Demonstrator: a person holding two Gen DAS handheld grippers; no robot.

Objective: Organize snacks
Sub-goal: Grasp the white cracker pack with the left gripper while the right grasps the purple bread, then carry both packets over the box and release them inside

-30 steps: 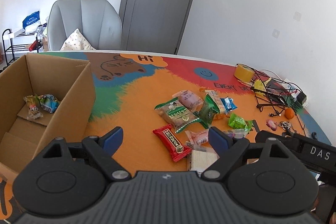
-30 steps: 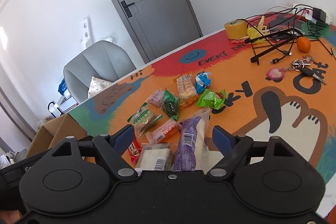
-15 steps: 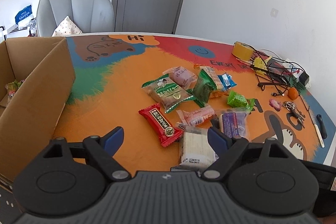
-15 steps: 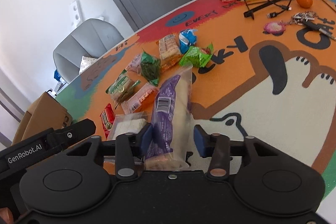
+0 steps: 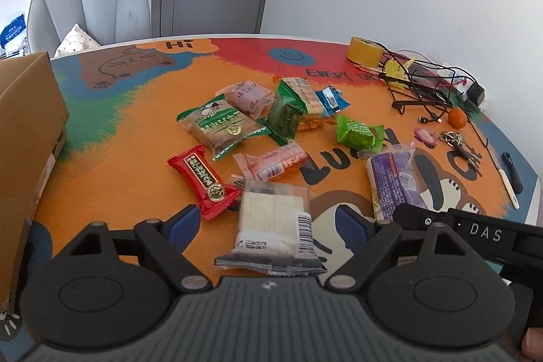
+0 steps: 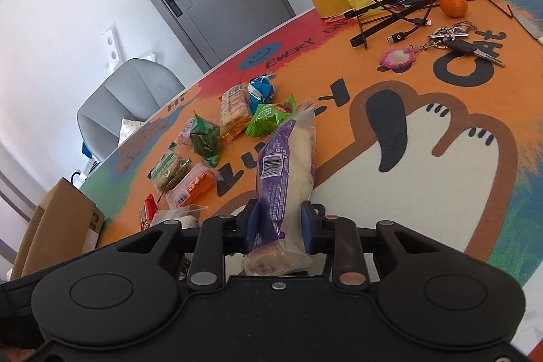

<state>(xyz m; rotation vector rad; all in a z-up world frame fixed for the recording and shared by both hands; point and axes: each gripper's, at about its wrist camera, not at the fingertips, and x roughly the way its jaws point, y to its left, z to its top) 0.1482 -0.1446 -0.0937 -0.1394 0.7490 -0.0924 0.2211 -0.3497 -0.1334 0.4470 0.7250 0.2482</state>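
Observation:
Several wrapped snacks lie scattered on a colourful cartoon mat [image 5: 135, 138]. My right gripper [image 6: 280, 223] is closing its jaws, and its blue pads press both sides of a purple-and-clear bread packet [image 6: 285, 165], whose near end is between them. The same packet [image 5: 393, 178] shows in the left wrist view. My left gripper [image 5: 268, 223] stands wide open low over a clear packet of white crackers [image 5: 271, 219], not touching it. A red packet [image 5: 203, 182] lies just left of the crackers. A cardboard box [image 5: 27, 138] stands at the left edge.
A tape roll [image 5: 364, 51], a tangle of black cables [image 5: 420, 87], a small orange [image 5: 456, 117] and keys [image 5: 458, 141] sit at the far right. Green, pink and blue snack packets [image 5: 285, 114] lie mid-mat. A grey chair [image 5: 91, 5] stands behind the table.
The right gripper's jaws have come in from wide apart onto the purple packet. The left gripper has moved down and right, from beside the box to over the cracker packet.

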